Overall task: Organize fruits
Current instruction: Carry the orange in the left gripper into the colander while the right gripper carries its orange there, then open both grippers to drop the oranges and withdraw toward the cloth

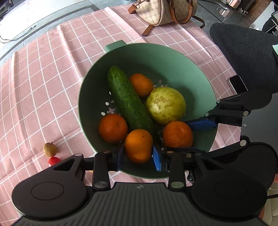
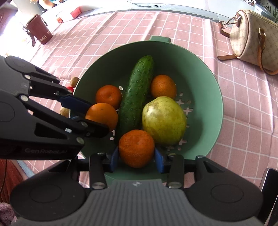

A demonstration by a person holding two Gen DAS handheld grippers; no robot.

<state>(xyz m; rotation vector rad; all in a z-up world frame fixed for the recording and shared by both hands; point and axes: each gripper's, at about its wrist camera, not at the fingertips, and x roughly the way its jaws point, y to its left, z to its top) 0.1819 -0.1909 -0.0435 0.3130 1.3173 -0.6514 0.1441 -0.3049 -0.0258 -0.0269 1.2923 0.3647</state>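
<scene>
A green colander bowl [image 1: 173,57] on the pink checked cloth holds a cucumber [image 1: 128,100], a yellow-green pear [image 1: 166,106] and several tangerines. My left gripper [image 1: 138,152] reaches down over the near rim, its blue pads closed on the sides of a tangerine [image 1: 138,144]. To its right, another tangerine [image 1: 177,134] sits between the right gripper's blue fingers [image 1: 201,124]. In the right wrist view my right gripper [image 2: 136,153] is shut on that tangerine [image 2: 136,147], close beside the pear [image 2: 164,120]. The left gripper's fingers [image 2: 74,102] hold their tangerine [image 2: 102,115] at the bowl's left.
A small brown longan [image 1: 50,149] and a red cherry tomato [image 1: 53,160] lie on the cloth left of the bowl. A patterned handbag [image 1: 163,12] stands behind it, a phone [image 1: 237,85] and a dark chair [image 1: 243,52] to the right. A brown mug [image 2: 38,29] stands far left.
</scene>
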